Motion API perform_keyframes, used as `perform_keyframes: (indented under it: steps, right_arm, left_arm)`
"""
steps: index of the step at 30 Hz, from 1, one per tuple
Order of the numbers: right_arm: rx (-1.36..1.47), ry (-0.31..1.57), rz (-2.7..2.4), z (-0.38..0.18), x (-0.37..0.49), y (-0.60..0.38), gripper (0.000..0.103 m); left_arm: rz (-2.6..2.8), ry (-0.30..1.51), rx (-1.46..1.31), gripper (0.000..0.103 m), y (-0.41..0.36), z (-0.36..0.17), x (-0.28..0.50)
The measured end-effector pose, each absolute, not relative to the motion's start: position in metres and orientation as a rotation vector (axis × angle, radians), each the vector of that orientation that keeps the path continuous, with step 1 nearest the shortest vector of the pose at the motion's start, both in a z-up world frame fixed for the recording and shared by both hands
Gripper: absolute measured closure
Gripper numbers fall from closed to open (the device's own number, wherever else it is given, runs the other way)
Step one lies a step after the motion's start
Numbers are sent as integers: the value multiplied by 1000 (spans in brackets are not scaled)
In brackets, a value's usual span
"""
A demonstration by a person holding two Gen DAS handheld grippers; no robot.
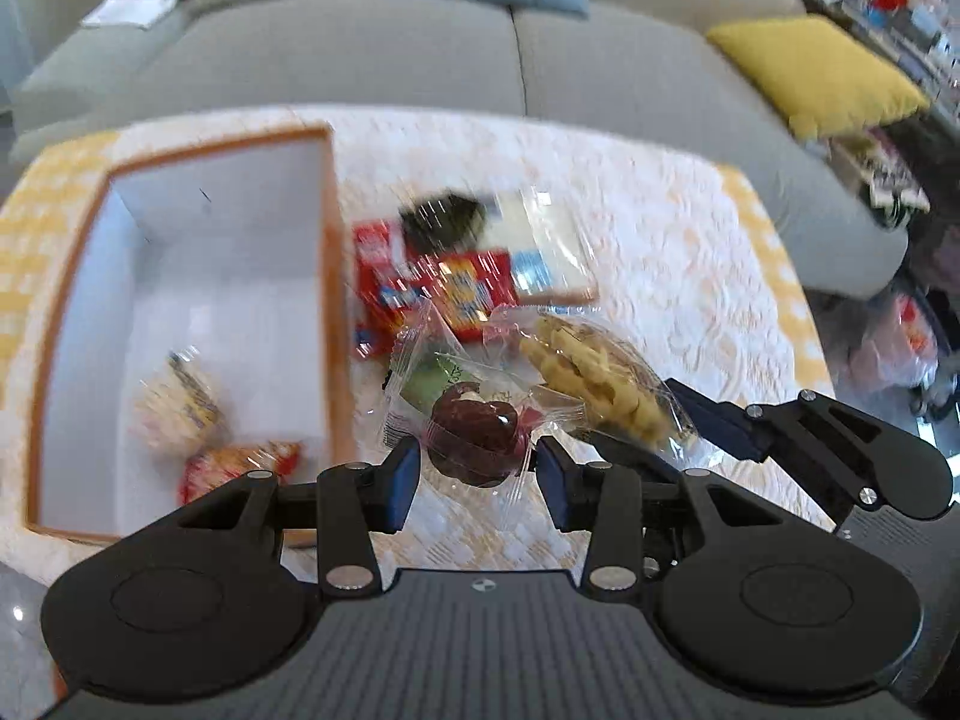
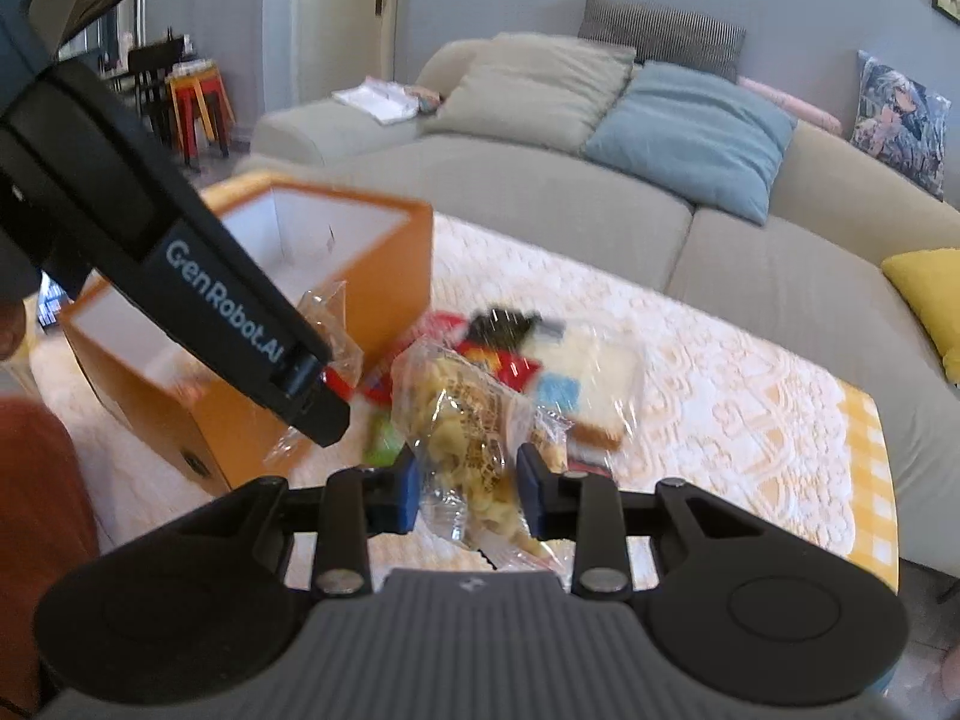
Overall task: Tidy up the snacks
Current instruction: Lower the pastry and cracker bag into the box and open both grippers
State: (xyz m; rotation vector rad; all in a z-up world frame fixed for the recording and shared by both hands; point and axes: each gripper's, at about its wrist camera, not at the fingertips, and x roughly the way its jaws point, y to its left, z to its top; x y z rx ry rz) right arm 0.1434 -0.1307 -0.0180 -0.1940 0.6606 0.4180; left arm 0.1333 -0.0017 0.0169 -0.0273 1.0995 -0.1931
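Our left tool [image 1: 477, 471] pinches a clear wrapper holding a dark round snack [image 1: 474, 441], and our right tool [image 2: 465, 492] grips a clear bag of pale puffed snacks [image 2: 465, 420], both lifted above the middle of the table [image 1: 660, 252] beside the loose pile of packets [image 1: 456, 276]. To do this well, we should keep both grips firm and carry each packet over the orange box [image 1: 327, 300] at the table's left edge before letting go, one at a time. Both tools tilt downward, side by side.
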Motion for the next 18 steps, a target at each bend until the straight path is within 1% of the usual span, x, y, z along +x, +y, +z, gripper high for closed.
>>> perform_keyframes:
  steps: [7, 13, 18]
  right_arm:
    - [-108, 597, 563, 22, 156, -91, 72]
    - [-86, 611, 672, 28, 177, -43, 72]
    - [-27, 701, 706, 13, 203, -8, 72]
  left_arm:
    - [-101, 1018, -32, 56, 53, 43, 145]
    - [12, 1049, -50, 56, 105, 31, 166]
    - [49, 1120, -81, 56, 137, 8, 188]
